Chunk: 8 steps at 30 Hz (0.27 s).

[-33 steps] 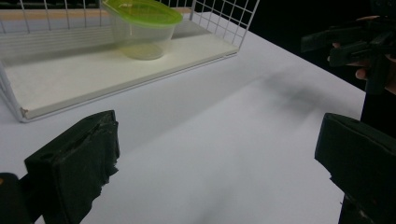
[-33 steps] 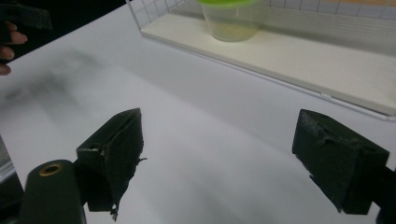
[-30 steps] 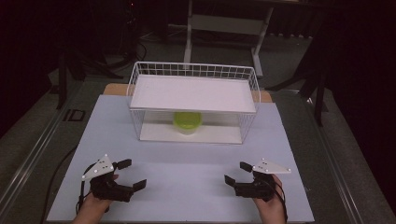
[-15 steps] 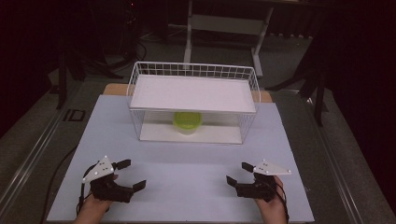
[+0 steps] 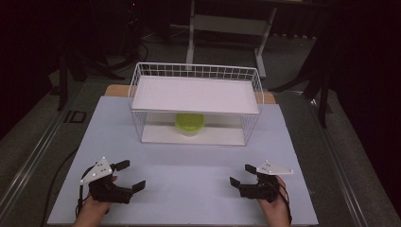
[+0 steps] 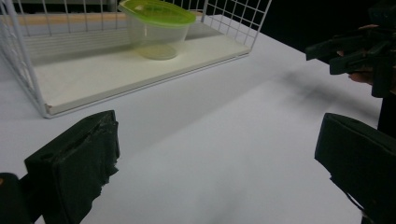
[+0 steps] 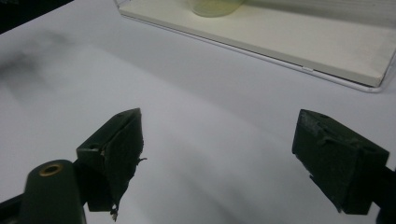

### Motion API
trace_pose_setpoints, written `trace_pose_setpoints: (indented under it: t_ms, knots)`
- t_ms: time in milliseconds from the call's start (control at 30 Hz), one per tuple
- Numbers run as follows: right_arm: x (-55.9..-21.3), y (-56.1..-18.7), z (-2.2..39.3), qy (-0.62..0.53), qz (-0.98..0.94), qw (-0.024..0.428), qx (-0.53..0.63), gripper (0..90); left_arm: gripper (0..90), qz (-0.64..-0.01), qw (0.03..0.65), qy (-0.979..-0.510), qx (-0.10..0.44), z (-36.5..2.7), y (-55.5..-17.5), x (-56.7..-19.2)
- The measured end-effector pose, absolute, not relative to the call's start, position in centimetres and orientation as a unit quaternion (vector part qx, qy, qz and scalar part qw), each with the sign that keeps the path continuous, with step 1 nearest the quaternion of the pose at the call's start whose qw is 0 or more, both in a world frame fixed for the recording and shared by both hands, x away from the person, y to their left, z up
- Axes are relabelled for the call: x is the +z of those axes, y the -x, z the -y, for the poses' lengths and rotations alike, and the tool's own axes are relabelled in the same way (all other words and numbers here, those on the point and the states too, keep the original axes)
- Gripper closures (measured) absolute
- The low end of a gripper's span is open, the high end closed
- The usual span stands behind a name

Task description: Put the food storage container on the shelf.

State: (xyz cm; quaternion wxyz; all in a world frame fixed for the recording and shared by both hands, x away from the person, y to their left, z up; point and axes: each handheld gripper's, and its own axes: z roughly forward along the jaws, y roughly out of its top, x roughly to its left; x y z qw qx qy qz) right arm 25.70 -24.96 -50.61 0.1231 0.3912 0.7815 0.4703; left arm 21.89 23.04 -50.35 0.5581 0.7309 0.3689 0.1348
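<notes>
A clear tub with a green lid (image 5: 190, 123) (image 6: 158, 27) stands on the lower board of a white wire shelf rack (image 5: 196, 75), under its upper board (image 5: 196, 95). My left gripper (image 5: 129, 175) (image 6: 217, 154) rests low over the white table sheet at the front left, open, with nothing between its jaws. Over at the front right, my right gripper (image 5: 241, 174) (image 7: 217, 144) is open too, empty, and pointing left. In the right gripper view the tub's base (image 7: 215, 6) shows at the top edge. The right gripper (image 6: 359, 49) also appears far off in the left gripper view.
The white sheet (image 5: 189, 170) covers the table between the grippers and the rack. A wooden strip (image 5: 116, 90) shows behind the rack. Dark floor, a metal stand (image 5: 227, 23) and cables lie beyond the table's edges.
Both grippers have drifted slightly towards the near edge of the table and stay open. The tub and rack are unmoved.
</notes>
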Motion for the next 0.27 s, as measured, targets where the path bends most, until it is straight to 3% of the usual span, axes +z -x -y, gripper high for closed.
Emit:
trace_pose_setpoints:
  t_ms: [267]
  knots:
    - [-50.84,-26.07,25.35,-0.401,-0.773,0.114,0.478,16.4,0.8,-0.384,0.568,-0.710,0.160,-24.06,-21.94,-50.07]
